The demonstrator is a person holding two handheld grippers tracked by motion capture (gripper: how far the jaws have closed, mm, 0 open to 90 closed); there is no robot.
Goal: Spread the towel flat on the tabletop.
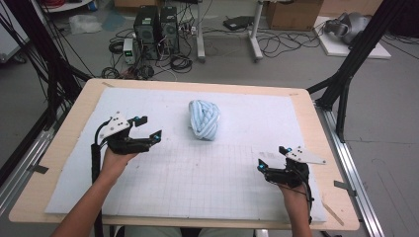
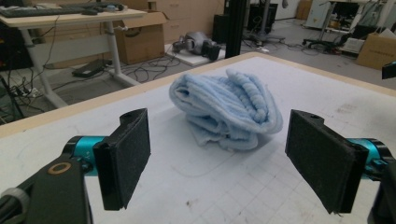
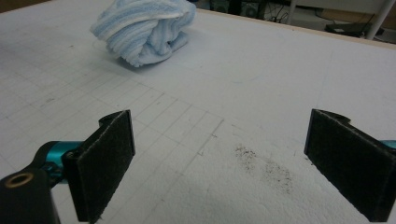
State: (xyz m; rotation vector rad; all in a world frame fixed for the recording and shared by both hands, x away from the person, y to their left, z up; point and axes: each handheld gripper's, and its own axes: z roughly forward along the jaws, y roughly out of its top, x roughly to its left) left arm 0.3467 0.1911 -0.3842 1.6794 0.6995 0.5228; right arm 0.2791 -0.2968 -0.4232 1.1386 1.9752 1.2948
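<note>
A crumpled light-blue striped towel (image 1: 204,119) lies bunched on the white gridded mat (image 1: 197,173), a little behind the middle. My left gripper (image 1: 149,127) hovers to the towel's left, open, its jaws pointing at the cloth with a gap between them. In the left gripper view the towel (image 2: 231,112) sits just beyond my open left gripper (image 2: 226,161). My right gripper (image 1: 271,158) is open near the mat's front right, well apart from the towel. In the right gripper view the towel (image 3: 144,29) lies far off at the upper left, beyond the open right gripper (image 3: 224,163).
The mat covers a wooden table (image 1: 74,118). A dark smudge (image 3: 264,165) marks the mat between the right jaws. Beyond the table, on the floor, are computer towers (image 1: 155,29), cables, desk legs (image 1: 254,34) and cardboard boxes (image 1: 296,12). Black frame posts (image 1: 351,64) stand at both sides.
</note>
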